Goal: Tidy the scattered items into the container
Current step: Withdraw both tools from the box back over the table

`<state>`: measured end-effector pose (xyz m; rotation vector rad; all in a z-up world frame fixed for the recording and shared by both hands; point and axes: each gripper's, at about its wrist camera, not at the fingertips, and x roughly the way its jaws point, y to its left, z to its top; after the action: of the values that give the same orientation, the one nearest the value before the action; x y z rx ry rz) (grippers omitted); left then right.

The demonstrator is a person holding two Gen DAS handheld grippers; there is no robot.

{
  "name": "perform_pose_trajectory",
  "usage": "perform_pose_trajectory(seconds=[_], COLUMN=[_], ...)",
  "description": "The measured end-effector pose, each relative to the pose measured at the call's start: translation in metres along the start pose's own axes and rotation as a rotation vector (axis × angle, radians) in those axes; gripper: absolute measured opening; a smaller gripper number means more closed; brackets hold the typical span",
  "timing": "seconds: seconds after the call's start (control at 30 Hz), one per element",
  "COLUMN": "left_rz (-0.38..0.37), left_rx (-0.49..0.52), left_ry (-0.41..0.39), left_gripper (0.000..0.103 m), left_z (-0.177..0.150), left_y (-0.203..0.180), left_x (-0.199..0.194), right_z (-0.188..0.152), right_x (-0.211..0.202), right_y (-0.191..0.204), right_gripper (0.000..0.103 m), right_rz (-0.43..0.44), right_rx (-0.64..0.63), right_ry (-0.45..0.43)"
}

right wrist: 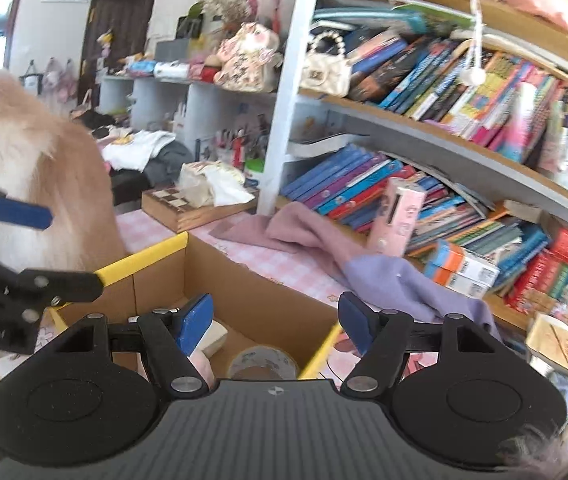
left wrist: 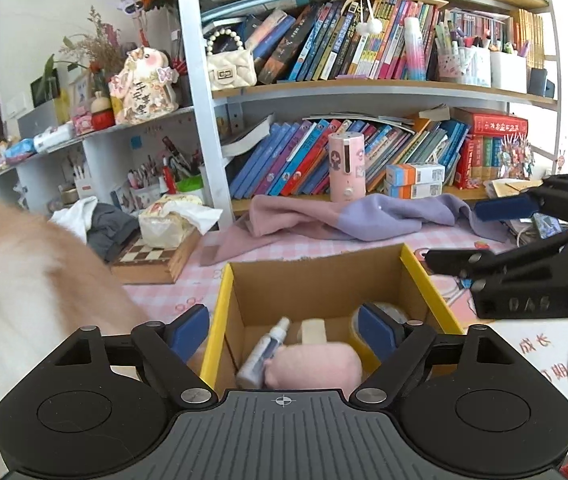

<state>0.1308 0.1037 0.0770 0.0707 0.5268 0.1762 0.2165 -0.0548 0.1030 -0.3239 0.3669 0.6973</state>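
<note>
A cardboard box point(left wrist: 316, 280) with yellow-edged flaps stands open on the pink checked table. Inside lie a pink plush pouch point(left wrist: 316, 368), a small white bottle point(left wrist: 261, 354), a pale block point(left wrist: 312, 330) and a tape roll point(left wrist: 388, 312). My left gripper point(left wrist: 284, 330) is open and empty just above the box's near side. My right gripper point(right wrist: 275, 322) is open and empty over the box's right corner point(right wrist: 243, 292), above the tape roll point(right wrist: 261, 362). The right gripper also shows at the right of the left wrist view point(left wrist: 484, 236).
A fluffy cream cat point(left wrist: 23, 292) stands left of the box, close to my left gripper; it also shows in the right wrist view point(right wrist: 43, 176). A pink and purple cloth point(left wrist: 344, 216), a chessboard box point(left wrist: 155, 258) with tissues, and a pink dispenser point(left wrist: 347, 166) lie behind. Bookshelves fill the back.
</note>
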Motion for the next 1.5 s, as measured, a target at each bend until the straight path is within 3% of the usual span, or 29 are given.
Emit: perform_pose_trajectory(seconds=[0.2,0.7,1.03,1.5], left_rz=[-0.002,-0.02,-0.062,-0.092], left_rx=[-0.013,0.014,-0.016,0.008], left_ry=[-0.004,0.035,0.109,0.171], left_gripper=[0.089,0.091,0.091,0.091], left_z=[-0.023,-0.078,-0.116,-0.127], left_y=[-0.004,-0.023,-0.035,-0.05], left_x=[-0.029,-0.089,-0.1,-0.096], right_z=[-0.018,-0.086,-0.117,-0.132], right_x=[-0.036,-0.106,-0.123,-0.132], right_y=[0.012,0.051,0.078,0.088], right_gripper=[0.071,0.072,0.072,0.077], right_rz=[-0.042,-0.079,-0.066,-0.059], right_rx=[0.01,0.034,0.027,0.014], right_ry=[-0.009,0.096,0.171,0.261])
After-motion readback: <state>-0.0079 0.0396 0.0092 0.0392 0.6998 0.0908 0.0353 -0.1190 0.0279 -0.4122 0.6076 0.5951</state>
